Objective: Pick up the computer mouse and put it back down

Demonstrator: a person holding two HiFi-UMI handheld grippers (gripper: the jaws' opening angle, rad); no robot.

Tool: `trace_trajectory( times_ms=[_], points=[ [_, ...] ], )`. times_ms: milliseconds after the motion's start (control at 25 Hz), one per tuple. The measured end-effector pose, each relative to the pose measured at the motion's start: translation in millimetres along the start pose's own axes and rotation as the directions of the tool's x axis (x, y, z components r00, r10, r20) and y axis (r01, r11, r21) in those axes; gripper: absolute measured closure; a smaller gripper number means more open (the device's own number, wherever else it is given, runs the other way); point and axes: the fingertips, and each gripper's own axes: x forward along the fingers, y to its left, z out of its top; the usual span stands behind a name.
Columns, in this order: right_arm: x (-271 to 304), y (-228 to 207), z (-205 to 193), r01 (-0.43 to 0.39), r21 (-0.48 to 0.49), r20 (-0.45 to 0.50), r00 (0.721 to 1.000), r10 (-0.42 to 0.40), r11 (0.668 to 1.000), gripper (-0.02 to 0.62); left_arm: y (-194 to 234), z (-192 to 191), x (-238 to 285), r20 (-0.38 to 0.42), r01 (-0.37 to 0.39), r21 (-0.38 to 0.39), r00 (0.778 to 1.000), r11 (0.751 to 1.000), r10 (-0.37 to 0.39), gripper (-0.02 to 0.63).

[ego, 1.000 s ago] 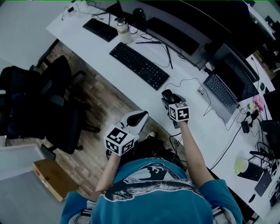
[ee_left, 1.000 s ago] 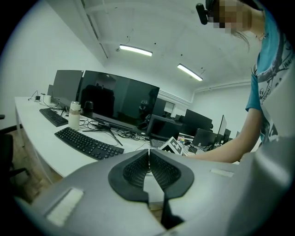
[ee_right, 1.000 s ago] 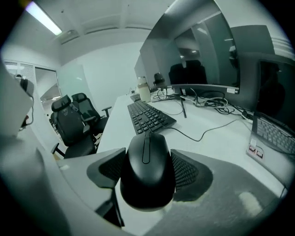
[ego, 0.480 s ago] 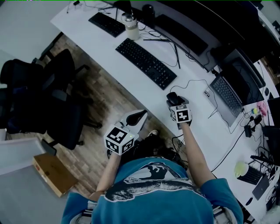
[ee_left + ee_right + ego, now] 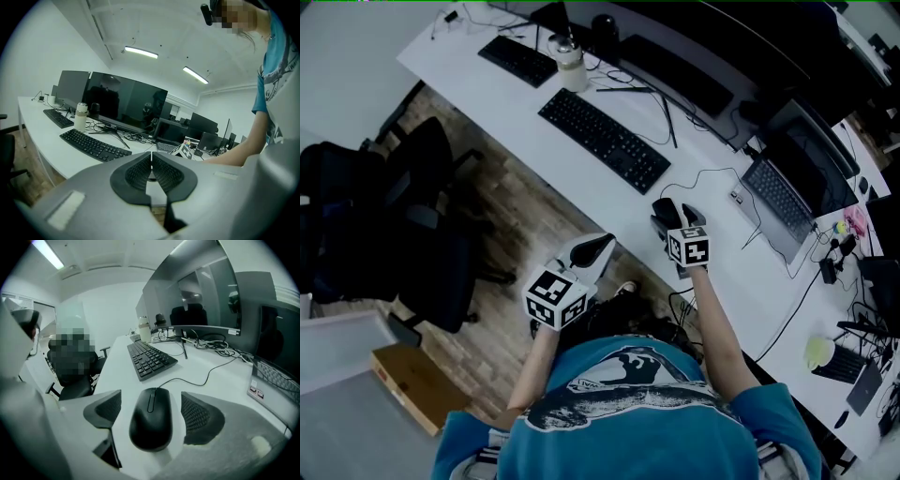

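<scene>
A black wired computer mouse [image 5: 151, 420] lies flat on the white desk [image 5: 581, 183], its cable running off toward the back. My right gripper [image 5: 152, 411] straddles it and its jaws are opening. Each ribbed pad [image 5: 199, 414] stands a small gap away from the mouse's side. In the head view the mouse [image 5: 665, 205] peeks out just ahead of the right gripper [image 5: 667, 217]. My left gripper [image 5: 602, 247] hovers off the desk's near edge above the floor. In the left gripper view the left gripper [image 5: 151, 159] has its pads together with nothing between them.
A black keyboard [image 5: 600, 139] lies left of the mouse, with a bottle [image 5: 570, 64] and a second keyboard [image 5: 517, 62] farther back. Monitors line the desk's far side and a laptop [image 5: 778, 195] stands at the right. Black chairs [image 5: 412, 216] and a cardboard box [image 5: 412, 380] are on the wooden floor.
The head view has swayed slightly. Both grippers stay about where they were, the right one still at the mouse on the desk.
</scene>
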Motion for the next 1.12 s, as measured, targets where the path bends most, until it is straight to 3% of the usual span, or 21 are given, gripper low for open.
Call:
trace_trajectory(
  times_ms=[120,320,560,1120],
  points=[
    [-22.7,6.6,18.1,-0.014,0.019,0.071,0.997,0.012,1.0,0.208,-2.2,0.3,3.2,-0.005,0.03,0.008,1.0,1.0,-0.03,0.586],
    [-75.3,14.7,47.1,-0.014,0.04,0.217,0.976,0.005,0.999,0.323,-13.2,-1.3,14.2,-0.019,0.104,0.024,0.994,0.994,-0.104,0.586],
    [-142.5,18.4,59.6,0.019,0.099,0.336,0.941,-0.051,0.995,0.416,-31.5,-3.8,30.7,-0.05,0.188,0.04,0.981,0.981,-0.186,0.586],
    [-262.7,15.6,-4.4,0.122,0.25,0.386,0.897,-0.215,0.96,0.477,-116.9,-19.1,64.6,-0.14,0.372,0.101,0.923,0.923,-0.357,0.586]
  ],
)
